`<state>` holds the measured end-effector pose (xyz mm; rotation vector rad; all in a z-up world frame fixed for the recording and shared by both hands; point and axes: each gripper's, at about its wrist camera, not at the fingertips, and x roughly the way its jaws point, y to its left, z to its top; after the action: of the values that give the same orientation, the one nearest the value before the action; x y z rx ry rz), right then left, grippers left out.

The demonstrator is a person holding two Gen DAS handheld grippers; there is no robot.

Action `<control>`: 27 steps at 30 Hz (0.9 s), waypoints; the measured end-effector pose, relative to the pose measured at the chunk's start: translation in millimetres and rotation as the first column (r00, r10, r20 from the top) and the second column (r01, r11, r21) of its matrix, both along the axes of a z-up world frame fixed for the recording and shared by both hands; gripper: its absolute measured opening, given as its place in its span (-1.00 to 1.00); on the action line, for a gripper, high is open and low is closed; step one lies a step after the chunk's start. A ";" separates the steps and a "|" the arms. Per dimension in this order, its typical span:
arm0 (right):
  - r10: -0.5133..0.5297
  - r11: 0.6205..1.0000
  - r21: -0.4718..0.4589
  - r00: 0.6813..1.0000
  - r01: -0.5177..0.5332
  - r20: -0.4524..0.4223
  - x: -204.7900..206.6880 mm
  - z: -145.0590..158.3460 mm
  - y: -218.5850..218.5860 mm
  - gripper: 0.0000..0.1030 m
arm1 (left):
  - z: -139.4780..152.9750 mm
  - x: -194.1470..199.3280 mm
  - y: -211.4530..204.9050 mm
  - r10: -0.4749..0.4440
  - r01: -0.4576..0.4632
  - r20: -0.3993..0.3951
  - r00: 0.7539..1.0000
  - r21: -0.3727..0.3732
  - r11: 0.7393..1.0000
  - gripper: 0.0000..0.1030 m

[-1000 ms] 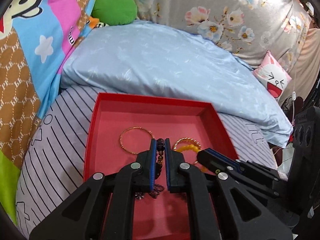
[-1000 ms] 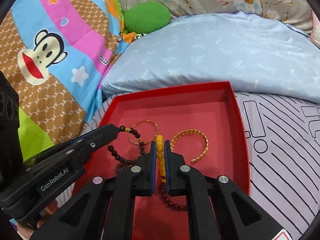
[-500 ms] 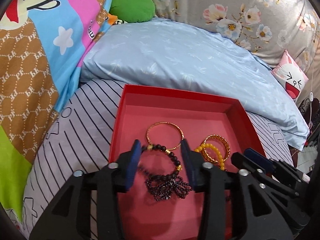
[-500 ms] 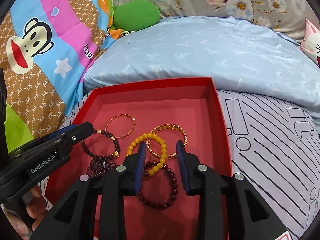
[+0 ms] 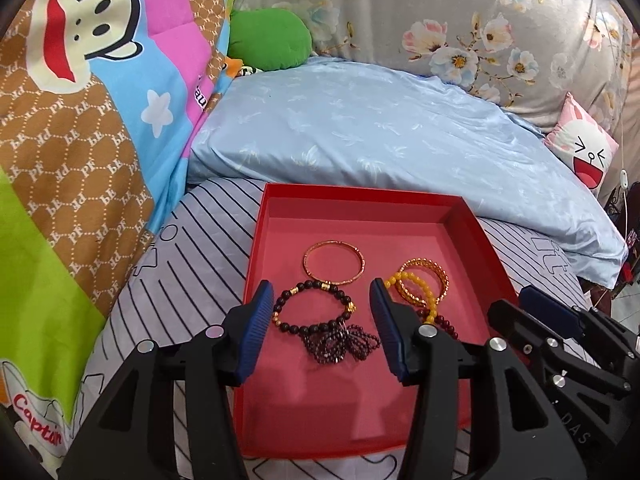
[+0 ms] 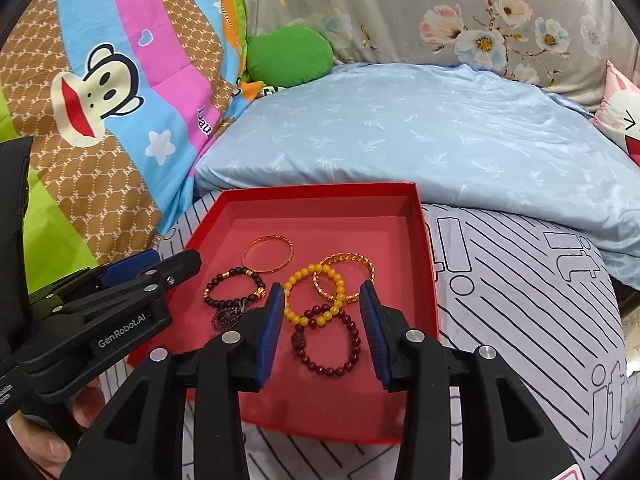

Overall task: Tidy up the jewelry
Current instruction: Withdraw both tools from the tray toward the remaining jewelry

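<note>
Jaws of both the left gripper [image 5: 322, 316] and right gripper [image 6: 322, 318] are hanging spread and holding nothing, with bracelets lying between them in the red tray [image 6: 320, 198].

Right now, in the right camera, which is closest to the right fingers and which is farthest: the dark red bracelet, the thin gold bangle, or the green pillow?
1. Dark red bracelet, lying in the red box between the right gripper's open fingers.
2. Thin gold bangle, farther back in the box, toward the left.
3. Green pillow, way behind the box, past the blue pillow.
</note>
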<state>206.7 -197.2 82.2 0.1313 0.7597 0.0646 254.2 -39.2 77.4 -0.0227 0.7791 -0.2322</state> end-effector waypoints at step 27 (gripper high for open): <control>-0.028 0.999 -0.026 0.998 0.026 -0.047 -141.2 -24.8 -2.8 -0.23 | -15.7 -142.2 30.2 -0.007 0.005 0.020 1.000 0.075 0.997 0.07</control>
<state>65.5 -199.9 57.4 0.1189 0.8059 0.0261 112.0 -9.0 61.7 0.0523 0.7672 -0.2086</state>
